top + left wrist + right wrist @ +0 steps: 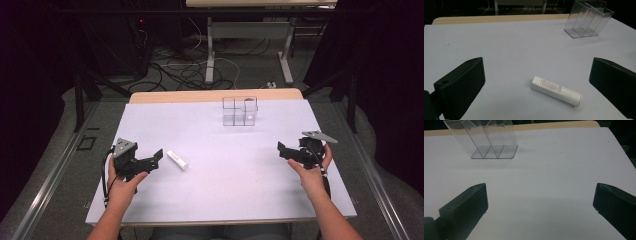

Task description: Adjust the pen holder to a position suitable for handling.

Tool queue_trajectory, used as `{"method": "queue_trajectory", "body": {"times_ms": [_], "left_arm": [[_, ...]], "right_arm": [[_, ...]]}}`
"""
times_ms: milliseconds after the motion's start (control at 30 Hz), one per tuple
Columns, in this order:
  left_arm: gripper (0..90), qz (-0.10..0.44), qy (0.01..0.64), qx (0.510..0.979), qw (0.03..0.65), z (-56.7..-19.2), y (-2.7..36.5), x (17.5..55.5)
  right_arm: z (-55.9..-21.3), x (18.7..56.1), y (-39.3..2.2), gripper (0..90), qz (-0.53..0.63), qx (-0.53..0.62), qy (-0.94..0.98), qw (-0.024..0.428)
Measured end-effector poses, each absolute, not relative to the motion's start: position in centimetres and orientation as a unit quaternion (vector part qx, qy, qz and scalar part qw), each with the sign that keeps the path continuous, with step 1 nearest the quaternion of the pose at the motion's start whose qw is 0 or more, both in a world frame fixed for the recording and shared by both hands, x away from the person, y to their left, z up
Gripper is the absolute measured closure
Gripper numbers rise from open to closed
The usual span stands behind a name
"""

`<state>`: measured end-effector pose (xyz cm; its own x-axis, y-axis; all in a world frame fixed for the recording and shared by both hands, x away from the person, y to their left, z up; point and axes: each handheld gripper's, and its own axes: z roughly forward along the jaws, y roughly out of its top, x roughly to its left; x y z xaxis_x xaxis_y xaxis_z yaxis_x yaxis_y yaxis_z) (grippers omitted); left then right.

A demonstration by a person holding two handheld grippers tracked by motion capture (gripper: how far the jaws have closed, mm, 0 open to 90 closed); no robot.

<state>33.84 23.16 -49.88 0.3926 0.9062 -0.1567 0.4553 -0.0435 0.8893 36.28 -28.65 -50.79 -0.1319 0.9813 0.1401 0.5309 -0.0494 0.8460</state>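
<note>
A clear compartmented organizer (239,111) is seen ahead of both tools, contents indiscernible. Left tool (156,156) and right tool (283,148) are held wide open, empty.

One white tube (556,90) lies on the tabletop (210,185); one clear plastic organizer (239,111) stands there too; two grippers, the left gripper (150,161) and right gripper (289,151); two hands.

Dim, soft-focus frames, dark surroundings

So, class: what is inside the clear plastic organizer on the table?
The clear organizer looks empty in both gripper views; dividers and its base show through. The high view shows a faint pale blur in one compartment, too unclear to identify.
</note>
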Motion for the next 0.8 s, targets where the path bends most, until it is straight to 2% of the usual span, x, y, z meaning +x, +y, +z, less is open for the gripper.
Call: {"method": "queue_trajectory", "body": {"times_ms": [267, 400, 800], "left_arm": [[0.1, 0.239, 0.503, 0.677, 0.481, -49.6, 23.2, 33.8], [0.1, 0.242, 0.508, 0.674, 0.480, -49.7, 23.3, 33.7], [0.2, 0.236, 0.517, 0.668, 0.482, -49.8, 23.7, 33.5]], "right_arm": [[-50.1, 37.0, -27.9, 0.0, 0.407, 0.590, 0.638, 0.282], [-49.7, 37.6, -27.1, 0.4, 0.411, 0.585, 0.646, 0.267], [-45.8, 40.3, -24.8, 14.7, 0.397, 0.566, 0.678, 0.247]]}}
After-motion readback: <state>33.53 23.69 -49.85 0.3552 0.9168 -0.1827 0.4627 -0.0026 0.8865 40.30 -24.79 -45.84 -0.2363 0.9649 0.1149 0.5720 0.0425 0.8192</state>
